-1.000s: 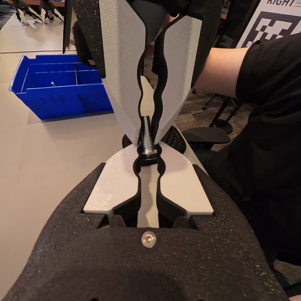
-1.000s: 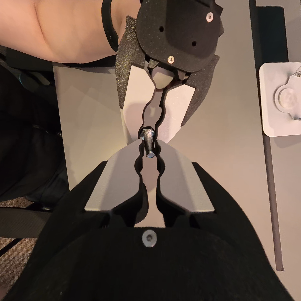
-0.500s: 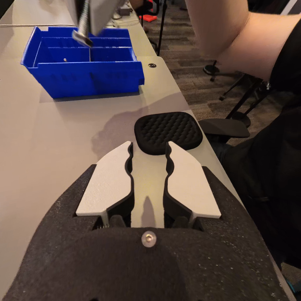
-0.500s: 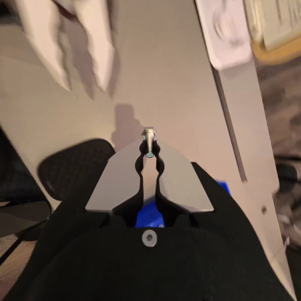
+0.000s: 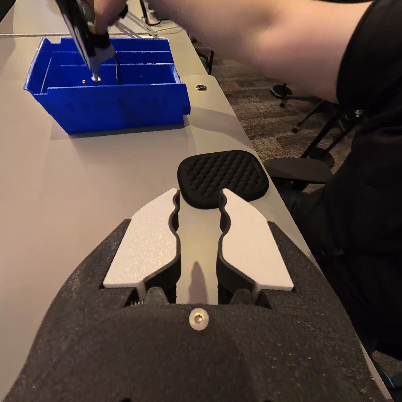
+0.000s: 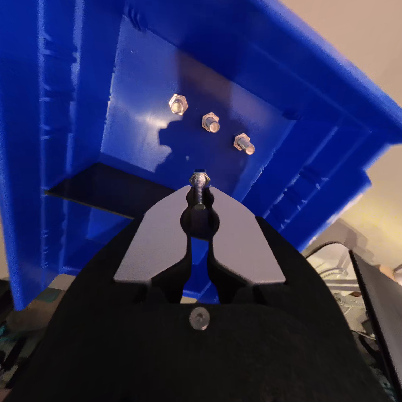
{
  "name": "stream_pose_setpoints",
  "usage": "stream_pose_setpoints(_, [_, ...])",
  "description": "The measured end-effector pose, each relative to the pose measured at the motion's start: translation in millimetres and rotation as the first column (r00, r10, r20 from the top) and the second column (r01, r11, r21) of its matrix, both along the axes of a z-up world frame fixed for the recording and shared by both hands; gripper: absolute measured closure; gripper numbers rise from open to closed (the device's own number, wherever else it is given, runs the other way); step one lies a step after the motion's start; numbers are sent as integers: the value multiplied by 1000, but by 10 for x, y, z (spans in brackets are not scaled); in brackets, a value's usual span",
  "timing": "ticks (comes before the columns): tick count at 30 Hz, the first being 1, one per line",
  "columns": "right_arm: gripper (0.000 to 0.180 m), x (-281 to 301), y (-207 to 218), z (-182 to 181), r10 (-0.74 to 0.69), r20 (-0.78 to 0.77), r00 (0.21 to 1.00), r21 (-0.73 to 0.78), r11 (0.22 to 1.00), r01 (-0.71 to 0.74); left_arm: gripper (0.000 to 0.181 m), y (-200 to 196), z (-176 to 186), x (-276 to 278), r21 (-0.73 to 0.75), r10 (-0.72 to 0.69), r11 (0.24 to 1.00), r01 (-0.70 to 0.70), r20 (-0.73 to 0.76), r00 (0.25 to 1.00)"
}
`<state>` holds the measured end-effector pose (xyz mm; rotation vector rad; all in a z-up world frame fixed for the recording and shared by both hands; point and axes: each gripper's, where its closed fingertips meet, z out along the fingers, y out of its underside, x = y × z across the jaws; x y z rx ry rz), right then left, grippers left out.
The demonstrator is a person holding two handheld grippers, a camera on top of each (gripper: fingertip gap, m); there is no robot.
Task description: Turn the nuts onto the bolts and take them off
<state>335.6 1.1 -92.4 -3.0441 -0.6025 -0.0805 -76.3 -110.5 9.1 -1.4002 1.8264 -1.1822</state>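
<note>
My right gripper [image 6: 199, 191] is shut on a silver bolt [image 6: 199, 187], head pointing down into a compartment of the blue bin [image 6: 282, 91]. Three more bolts [image 6: 210, 124] stand head-down on the floor of that compartment. In the left wrist view the right gripper [image 5: 95, 76] reaches down into the bin [image 5: 113, 106] with the bolt head [image 5: 96, 78] near the floor. My left gripper [image 5: 199, 193] is open and empty, low over the table near its right edge, just behind a black textured pad [image 5: 221, 176].
The grey table [image 5: 87, 185] stretches left of my left gripper. A person's arm [image 5: 261, 43] spans the upper right. Chair bases [image 5: 300, 169] and carpet lie beyond the table's right edge. A black divider [image 6: 104, 187] splits the bin. Some 45 cm of space lies between my two pairs of fingers.
The left gripper let go of the bolt and opened. The right gripper carried the bolt away from it and down into the blue bin.
</note>
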Motion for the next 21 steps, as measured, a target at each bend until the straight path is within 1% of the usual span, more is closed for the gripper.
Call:
stream_pose_setpoints(4, [170,84,7,-257,84,81,993,-104,992,-76,148,-41,9,28,-9,-12,1000,12,2,1000])
stream_pose_setpoints(6, [170,72,21,-339,111,80,991,-130,986,-100,148,-45,9,24,3,-13,1000,13,0,1000])
stream_pose_setpoints(13, [169,24,105,-494,123,27,992,-124,985,-119,149,-39,43,11,5,-8,1000,8,12,1000])
stream_pose_setpoints(20, [169,4,96,-528,108,6,994,-115,988,-106,150,-40,83,1,-8,-10,1000,10,28,1000])
stream_pose_setpoints(21, [167,5,96,-523,103,6,995,-111,989,-101,150,-43,87,1,-9,-10,1000,11,30,999])
